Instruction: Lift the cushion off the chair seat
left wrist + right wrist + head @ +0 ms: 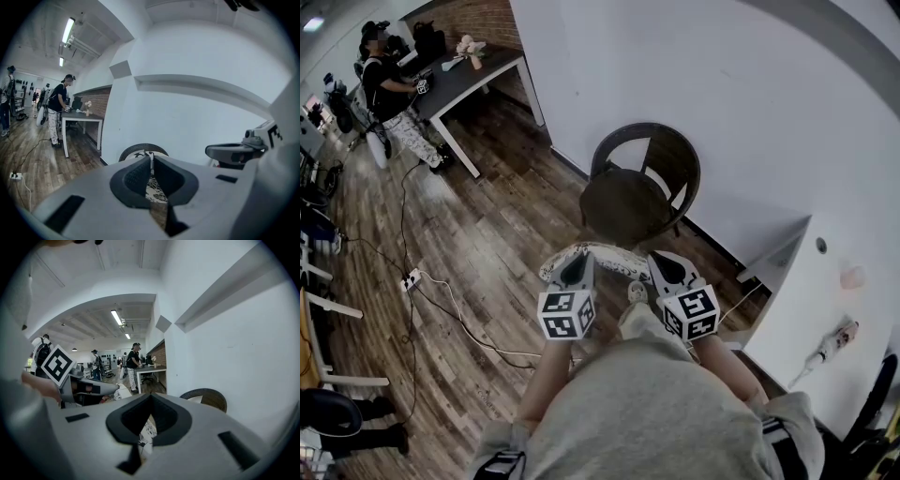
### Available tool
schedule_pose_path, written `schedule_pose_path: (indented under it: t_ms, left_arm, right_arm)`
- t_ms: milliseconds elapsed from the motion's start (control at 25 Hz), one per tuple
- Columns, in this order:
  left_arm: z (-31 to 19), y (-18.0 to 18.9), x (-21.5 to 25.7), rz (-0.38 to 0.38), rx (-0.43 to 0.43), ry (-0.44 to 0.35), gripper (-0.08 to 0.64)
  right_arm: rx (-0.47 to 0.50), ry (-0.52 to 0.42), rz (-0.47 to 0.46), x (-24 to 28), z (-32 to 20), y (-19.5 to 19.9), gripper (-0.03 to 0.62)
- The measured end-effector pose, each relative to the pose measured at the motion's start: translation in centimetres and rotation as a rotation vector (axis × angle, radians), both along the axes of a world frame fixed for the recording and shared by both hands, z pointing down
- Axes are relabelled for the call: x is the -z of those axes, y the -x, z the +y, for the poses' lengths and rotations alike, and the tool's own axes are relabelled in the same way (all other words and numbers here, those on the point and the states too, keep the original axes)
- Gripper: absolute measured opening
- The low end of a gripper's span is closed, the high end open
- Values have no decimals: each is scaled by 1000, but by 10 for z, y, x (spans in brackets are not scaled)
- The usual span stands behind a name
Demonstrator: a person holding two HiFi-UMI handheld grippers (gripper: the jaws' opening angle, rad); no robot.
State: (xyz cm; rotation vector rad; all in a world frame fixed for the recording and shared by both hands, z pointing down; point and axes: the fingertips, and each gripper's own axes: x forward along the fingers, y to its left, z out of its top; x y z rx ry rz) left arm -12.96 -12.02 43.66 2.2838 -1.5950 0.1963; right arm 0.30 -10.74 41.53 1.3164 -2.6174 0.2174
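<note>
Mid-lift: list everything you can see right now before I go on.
cushion: one, white with dark pattern, off the seat, held in front of the chair
chair: one, dark brown, round bare seat, by the white wall
table: one, dark top, white legs, far left
person at the table: one, dark top, standing
power strip: one, white, on the wood floor at left
second power strip: one, white, far right
left hand-held gripper: one, grey, shut on the cushion's left end
right hand-held gripper: one, grey, shut on the cushion's right end
</note>
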Motion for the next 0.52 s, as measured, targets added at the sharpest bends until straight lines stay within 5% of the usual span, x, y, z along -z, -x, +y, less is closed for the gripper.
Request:
schedule_pose_path:
  t_ms: [520]
  left_arm:
    - [-4,0,-1,2,4,-1,21]
  right_arm:
    - [-3,0,-1,-4,-4,-1,0]
